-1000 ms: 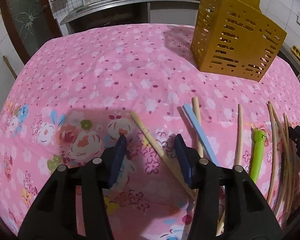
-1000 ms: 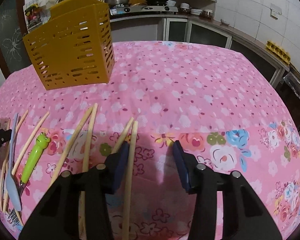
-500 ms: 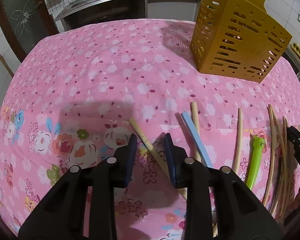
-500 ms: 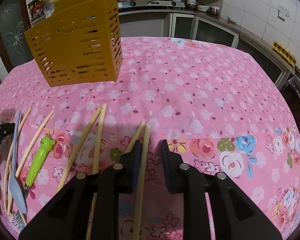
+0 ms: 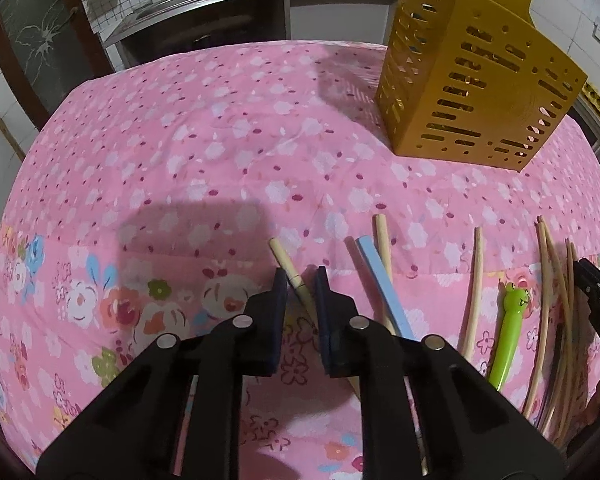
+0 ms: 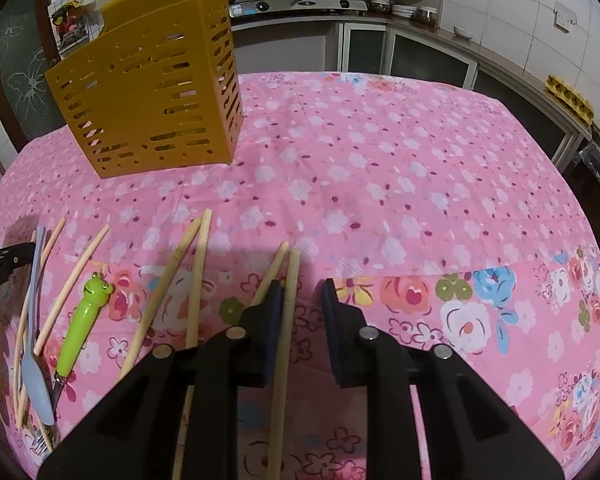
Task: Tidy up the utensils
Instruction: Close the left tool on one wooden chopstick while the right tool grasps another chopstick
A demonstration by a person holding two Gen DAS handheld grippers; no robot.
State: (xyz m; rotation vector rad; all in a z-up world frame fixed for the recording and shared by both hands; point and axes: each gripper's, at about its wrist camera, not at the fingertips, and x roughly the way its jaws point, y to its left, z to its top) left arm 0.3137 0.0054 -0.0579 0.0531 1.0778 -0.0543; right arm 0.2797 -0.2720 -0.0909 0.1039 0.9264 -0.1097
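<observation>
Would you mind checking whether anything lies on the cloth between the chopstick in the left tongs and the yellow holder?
Nothing visible does. The chopstick sits between the closing left tongs, and only bare pink tablecloth stretches from there to the yellow holder. The other utensils lie off to the right.

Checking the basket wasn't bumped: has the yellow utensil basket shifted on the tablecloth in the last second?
No. The yellow utensil basket stands on the same patch of floral tablecloth; only the camera shifted slightly.

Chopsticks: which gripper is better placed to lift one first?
Probably left. The left gripper is closing around one chopstick. The right gripper shows a gap beside its chopstick.
</observation>
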